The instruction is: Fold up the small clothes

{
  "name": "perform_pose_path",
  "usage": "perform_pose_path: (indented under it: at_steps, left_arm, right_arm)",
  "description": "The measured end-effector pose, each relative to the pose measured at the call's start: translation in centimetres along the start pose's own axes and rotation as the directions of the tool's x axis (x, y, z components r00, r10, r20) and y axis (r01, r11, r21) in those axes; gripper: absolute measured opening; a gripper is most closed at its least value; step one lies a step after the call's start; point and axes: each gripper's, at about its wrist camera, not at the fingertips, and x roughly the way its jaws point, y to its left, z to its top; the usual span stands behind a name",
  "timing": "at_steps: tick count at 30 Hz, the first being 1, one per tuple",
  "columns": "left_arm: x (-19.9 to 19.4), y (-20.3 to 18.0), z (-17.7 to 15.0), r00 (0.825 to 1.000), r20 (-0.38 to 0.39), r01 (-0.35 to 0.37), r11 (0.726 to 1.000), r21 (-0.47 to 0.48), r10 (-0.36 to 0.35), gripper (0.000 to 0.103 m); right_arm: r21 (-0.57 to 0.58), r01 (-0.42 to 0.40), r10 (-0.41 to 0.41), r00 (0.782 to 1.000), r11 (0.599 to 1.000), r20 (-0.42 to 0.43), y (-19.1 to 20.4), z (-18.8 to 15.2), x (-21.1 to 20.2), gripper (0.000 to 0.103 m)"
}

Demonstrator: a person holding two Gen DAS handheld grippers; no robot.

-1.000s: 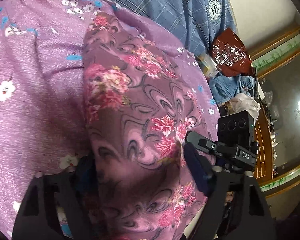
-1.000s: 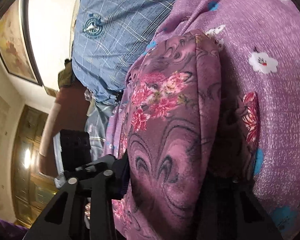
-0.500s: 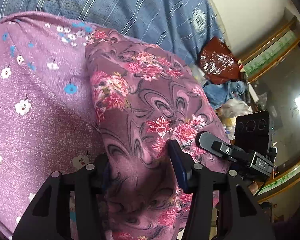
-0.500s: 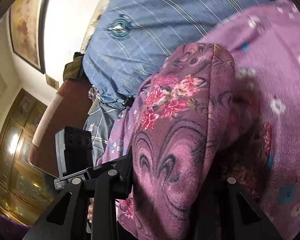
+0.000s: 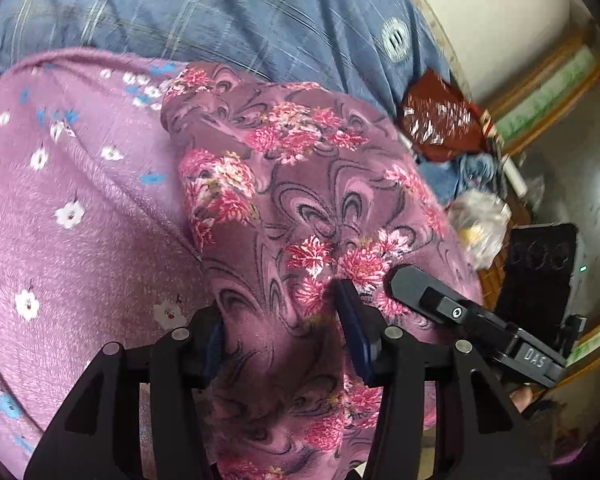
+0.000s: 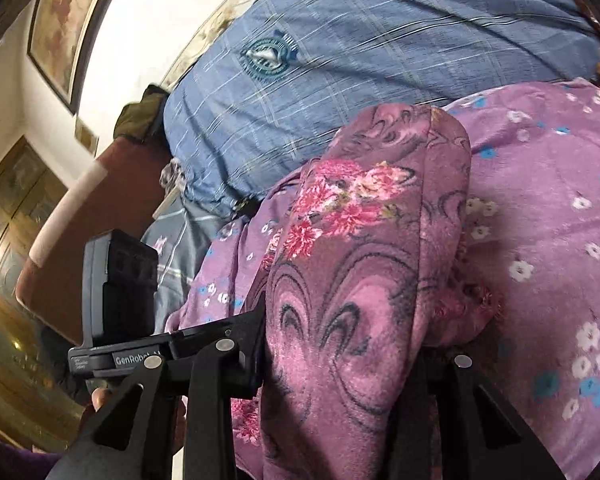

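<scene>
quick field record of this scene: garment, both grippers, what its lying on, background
garment: dark floral cloth, bunched and draped between both grippers
left gripper: shut on the cloth; jaws have just been closing
right gripper: shut on the cloth; jaws have just been closing
surface: purple flowered sheet
behind: blue checked bedding

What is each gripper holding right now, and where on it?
Both hold the rose-print garment: left gripper and right gripper each pinch a bunched fold at its near end.
</scene>
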Motion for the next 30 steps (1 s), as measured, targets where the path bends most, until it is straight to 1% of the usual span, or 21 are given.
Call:
perform_pose_path:
  at_steps: [4,6,8,10,14,18,21,25,27,29,30]
  left_arm:
    - [0.1,-2.4,0.5,0.999,-0.008,-0.046,0.999,0.029,0.046,0.048]
    - [-0.4,-3.3,0.8,0.999,0.008,-0.031,0.998,0.048,0.031,0.048]
    - [-0.7,-5.1,1.2,0.997,0.014,-0.077,0.993,0.087,0.076,0.048]
    - [-0.5,-6.8,1.5,0.994,0.026,-0.105,0.986,0.128,0.103,0.048]
    - [-0.4,-8.4,1.8,0.994,0.043,-0.102,0.981,0.163,0.096,0.048]
    - [-2.0,-7.8,2.2,0.996,0.061,-0.074,0.987,0.145,0.065,0.048]
    - [-3.9,-7.2,2.5,0.992,0.099,-0.087,0.987,0.136,0.074,0.048]
    - [-7.9,-6.3,3.4,0.982,0.177,-0.094,0.988,0.126,0.071,0.048]
    - [-10.7,-6.1,4.1,0.971,0.231,-0.095,0.987,0.131,0.063,0.048]
    - [-13.2,-6.4,4.5,0.959,0.283,-0.078,0.984,0.159,0.03,0.048]
    - [-14.6,-6.8,4.7,0.949,0.313,-0.085,0.98,0.178,0.025,0.047]
  right_arm:
    - [-0.03,0.04,-0.04,0.999,0.999,0.031,0.3,0.6,-2.1,0.033]
    - [-0.061,0.066,-0.063,0.996,0.996,0.055,0.9,0.8,-3.1,0.033]
    - [-0.088,0.086,-0.078,0.993,0.992,0.086,1.2,1.0,-4.0,0.033]
    - [-0.104,0.095,-0.083,0.99,0.99,0.112,1.3,1.2,-5.0,0.033]
    - [-0.095,0.116,-0.1,0.982,0.989,0.157,1.0,1.7,-6.7,0.033]
    - [-0.11,0.097,-0.077,0.982,0.989,0.174,1.5,2.0,-7.6,0.033]
    - [-0.15,0.08,-0.051,0.981,0.985,0.188,3.0,2.2,-7.4,0.033]
    - [-0.216,0.06,-0.01,0.975,0.975,0.224,6.0,2.6,-6.9,0.033]
    - [-0.24,0.038,0.021,0.971,0.97,0.238,7.5,2.9,-6.6,0.033]
    - [-0.264,0.017,0.049,0.97,0.964,0.239,9.3,3.5,-6.2,0.033]
    - [-0.277,0.004,0.063,0.971,0.961,0.232,10.1,3.7,-5.9,0.033]
